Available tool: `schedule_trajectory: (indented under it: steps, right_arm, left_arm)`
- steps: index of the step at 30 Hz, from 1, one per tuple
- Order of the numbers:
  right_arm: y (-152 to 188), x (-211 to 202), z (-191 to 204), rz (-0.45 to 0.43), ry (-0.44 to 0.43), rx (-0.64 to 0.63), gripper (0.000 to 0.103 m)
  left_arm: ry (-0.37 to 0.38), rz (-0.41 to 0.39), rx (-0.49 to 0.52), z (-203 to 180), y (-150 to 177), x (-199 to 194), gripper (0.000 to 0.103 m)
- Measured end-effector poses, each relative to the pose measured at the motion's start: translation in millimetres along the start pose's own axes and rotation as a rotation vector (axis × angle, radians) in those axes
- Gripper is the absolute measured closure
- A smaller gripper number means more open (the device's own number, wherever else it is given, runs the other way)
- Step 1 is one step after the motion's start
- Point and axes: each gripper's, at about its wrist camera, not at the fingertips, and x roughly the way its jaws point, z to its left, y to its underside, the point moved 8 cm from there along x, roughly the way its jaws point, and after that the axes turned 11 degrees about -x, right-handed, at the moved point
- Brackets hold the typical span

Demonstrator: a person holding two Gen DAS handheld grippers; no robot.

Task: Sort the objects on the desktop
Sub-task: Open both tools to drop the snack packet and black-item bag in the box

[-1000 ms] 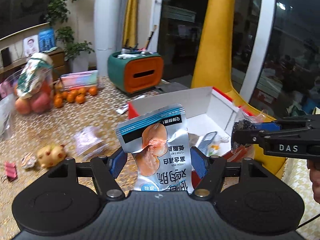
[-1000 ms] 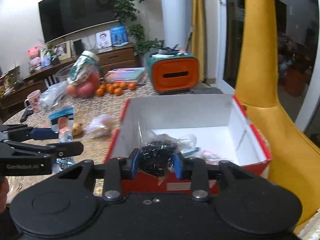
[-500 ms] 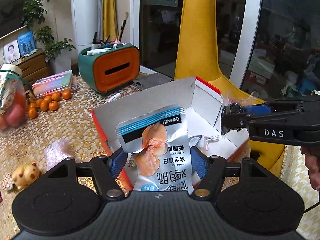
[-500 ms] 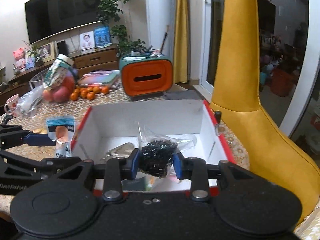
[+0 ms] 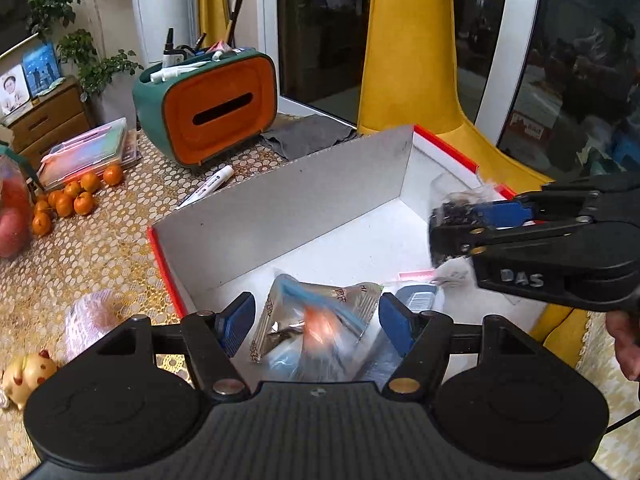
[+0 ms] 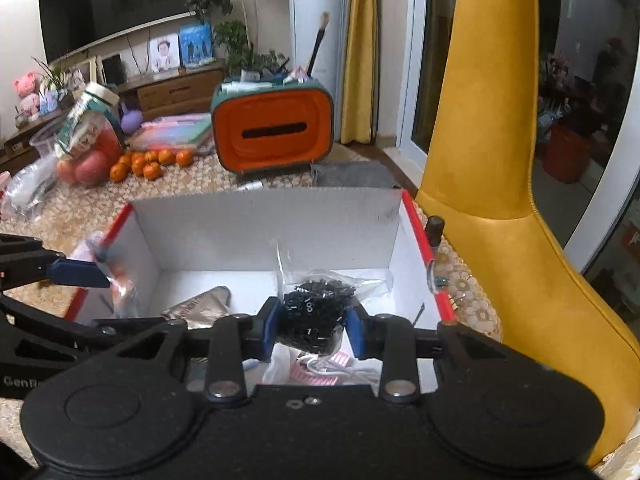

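Observation:
A white cardboard box with red outer walls [image 5: 280, 216] [image 6: 260, 232] stands open on the patterned tablecloth. Both grippers hang over it. My left gripper [image 5: 316, 316] is shut on a silver-and-blue snack packet [image 5: 320, 320]. The packet is blurred and bent forward over the box's near end. In the right wrist view the left gripper [image 6: 108, 300] reaches in over the box's left wall. My right gripper [image 6: 312, 320] [image 5: 444, 236] is shut on a clear bag of small black parts [image 6: 316, 304] [image 5: 456, 208] above the box's floor.
A silver pouch [image 6: 200, 304] and a pink-and-white item [image 6: 320, 372] lie in the box. Behind it stand an orange-and-teal organiser [image 5: 216, 108], a marker [image 5: 208, 188], a grey cloth [image 5: 308, 136] and tangerines [image 5: 72, 196]. A yellow chair [image 6: 480, 200] is close on the right. A pig toy [image 5: 28, 372] lies left.
Both grippers have moved forward and down, from beside the box to over its inside. The snack packet, upright before, now leans forward and is blurred. The bag of black parts stays gripped.

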Motion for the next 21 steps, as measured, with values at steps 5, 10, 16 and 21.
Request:
schedule_trajectory:
  steps: [5,10,16,21]
  right_arm:
    - [1,32,3,0.066,-0.008,-0.004,0.069]
    - [2,55,10,0.141,-0.027,-0.046,0.069]
    - [3,65,15,0.187,-0.032,-0.086,0.068]
    - [5,63,15,0.199,-0.033,-0.079,0.058]
  left_arm:
    - [-0.004,0.028,0.006,1,4,12,0.035]
    - [0.024,0.044,-0.034,6,10,14,0.035]
    - [0.066,0.039,-0.055,6,14,14,0.035]
    - [0.102,0.037,-0.082,3,15,9,0.034]
